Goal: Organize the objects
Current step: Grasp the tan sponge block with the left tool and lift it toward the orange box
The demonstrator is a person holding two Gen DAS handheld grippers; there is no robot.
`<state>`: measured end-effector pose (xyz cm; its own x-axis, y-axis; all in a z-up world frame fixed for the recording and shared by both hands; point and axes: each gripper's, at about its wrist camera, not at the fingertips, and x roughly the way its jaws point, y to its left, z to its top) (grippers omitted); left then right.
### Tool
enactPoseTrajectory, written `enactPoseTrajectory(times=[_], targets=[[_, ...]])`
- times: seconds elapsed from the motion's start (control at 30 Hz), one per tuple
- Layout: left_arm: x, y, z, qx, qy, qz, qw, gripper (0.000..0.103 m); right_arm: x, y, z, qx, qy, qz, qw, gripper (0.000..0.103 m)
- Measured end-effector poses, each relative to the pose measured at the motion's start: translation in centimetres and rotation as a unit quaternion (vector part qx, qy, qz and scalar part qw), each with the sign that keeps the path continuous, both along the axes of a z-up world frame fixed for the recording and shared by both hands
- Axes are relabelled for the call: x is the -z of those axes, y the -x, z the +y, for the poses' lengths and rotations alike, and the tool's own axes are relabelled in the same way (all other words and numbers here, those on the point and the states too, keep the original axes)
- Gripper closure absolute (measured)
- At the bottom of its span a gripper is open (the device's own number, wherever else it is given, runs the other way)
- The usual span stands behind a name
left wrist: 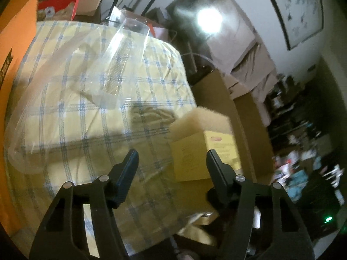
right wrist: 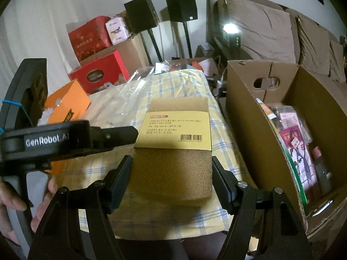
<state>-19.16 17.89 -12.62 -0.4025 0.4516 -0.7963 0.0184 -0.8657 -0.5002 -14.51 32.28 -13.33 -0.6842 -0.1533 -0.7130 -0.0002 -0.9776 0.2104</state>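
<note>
A brown sponge [right wrist: 173, 173] with a yellow paper band sits between the fingers of my right gripper [right wrist: 171, 173], which is shut on its sides above the checked tablecloth [right wrist: 219, 149]. The sponge also shows in the left wrist view [left wrist: 203, 147], to the right of my left gripper [left wrist: 172, 162]. My left gripper is open and empty over the tablecloth [left wrist: 86, 117]; it shows from the side in the right wrist view [right wrist: 121, 134], just left of the sponge. A clear plastic package [left wrist: 112, 65] lies on the cloth ahead of it.
An open cardboard box [right wrist: 249, 108] holding several packaged items stands right of the table. An orange box [right wrist: 65, 108] and red boxes [right wrist: 99, 75] are at the left and back. Two black speakers on stands [right wrist: 182, 6] and a sofa [right wrist: 271, 28] are behind.
</note>
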Motion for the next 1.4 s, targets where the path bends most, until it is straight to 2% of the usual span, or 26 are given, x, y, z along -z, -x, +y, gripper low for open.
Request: enactPoseTrajectory(times=[0.23, 0.33, 0.7, 1.17, 1.4], targets=[[-0.4, -0.7, -0.6, -0.005, -0.029, 0.003, 0.9996, 0.039, -1.1, -0.7, -2.1, -0.027, 0.014, 0.008, 1.0, 0.031], [-0.7, -1.0, -1.1, -0.005, -0.043, 0.005, 0.9991, 0.048, -1.6, -0.7, -3.5, -0.043, 0.015, 0.01, 0.999, 0.031], [-3.7, -2.5, -4.0, -0.03, -0.043, 0.034, 0.9981, 0.05, -3.6, -0.8, -7.3, -0.076, 0.003, 0.025, 0.997, 0.031], [-9.9, -5.7, -10.4, -0.074, -0.006, 0.089, 0.9932, 0.05, -8.4, -0.3, -12.9, -0.149, 0.009, 0.063, 0.987, 0.031], [-11.6, -7.0, -14.9, -0.101, 0.021, 0.093, 0.9903, 0.048, -9.7, 0.6, -17.7, -0.198, 0.011, 0.073, 0.977, 0.031]])
